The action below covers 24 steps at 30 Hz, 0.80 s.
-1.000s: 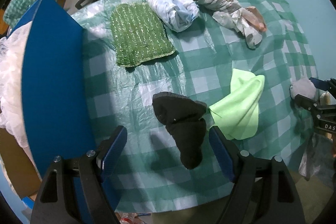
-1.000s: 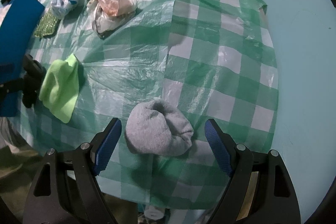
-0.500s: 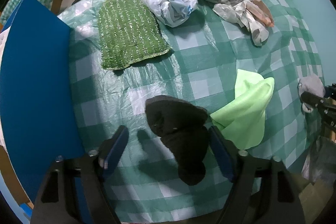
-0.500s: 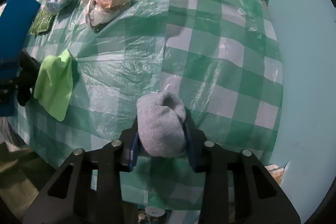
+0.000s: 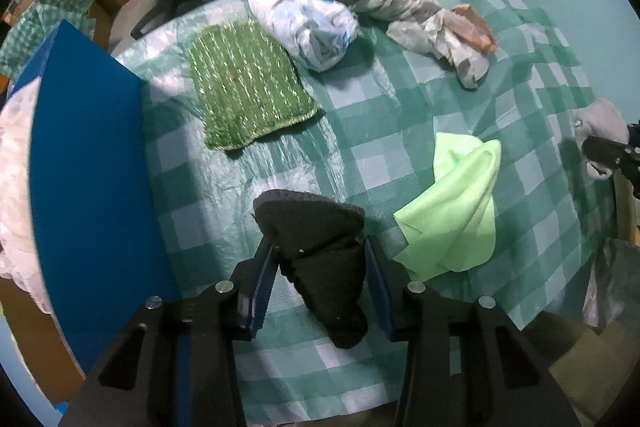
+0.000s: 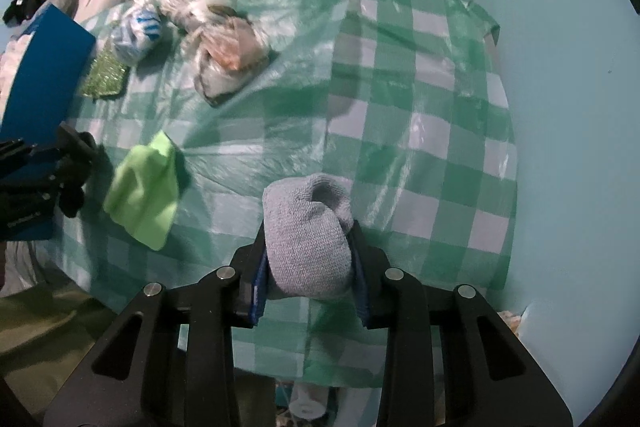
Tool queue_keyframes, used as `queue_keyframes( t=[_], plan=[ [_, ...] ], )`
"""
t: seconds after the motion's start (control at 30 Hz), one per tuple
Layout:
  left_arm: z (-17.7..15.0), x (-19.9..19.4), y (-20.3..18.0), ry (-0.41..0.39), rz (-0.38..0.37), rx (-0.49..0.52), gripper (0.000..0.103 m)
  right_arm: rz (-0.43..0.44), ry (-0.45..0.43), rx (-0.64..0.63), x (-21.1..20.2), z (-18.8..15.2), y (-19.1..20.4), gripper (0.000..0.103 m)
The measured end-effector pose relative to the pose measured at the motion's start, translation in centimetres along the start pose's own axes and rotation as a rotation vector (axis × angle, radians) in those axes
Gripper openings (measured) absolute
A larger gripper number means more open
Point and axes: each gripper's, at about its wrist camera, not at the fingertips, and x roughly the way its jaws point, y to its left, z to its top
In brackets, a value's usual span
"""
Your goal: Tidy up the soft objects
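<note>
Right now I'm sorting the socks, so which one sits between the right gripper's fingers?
The grey sock, clamped in the right gripper. The black sock sits between the closing jaws of the left gripper.

The right claw grips a rolled grey sock between its blue pads, over the green-checked surface. A lime cloth lies to the left, near the left claw with a black sock. Farther back lie crumpled plastic bags, a green scrubber and a blue board.
</note>
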Motion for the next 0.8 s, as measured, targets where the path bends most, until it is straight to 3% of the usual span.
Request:
queue_keyframes(
  t=[0.8],
  plan=[
    [-0.3, -8.0, 2.7, -0.118, -0.006, -0.031, 0.043, 0.041, -0.068, -0.064, -5.9, 2.8, 4.9, 0.033]
  ],
)
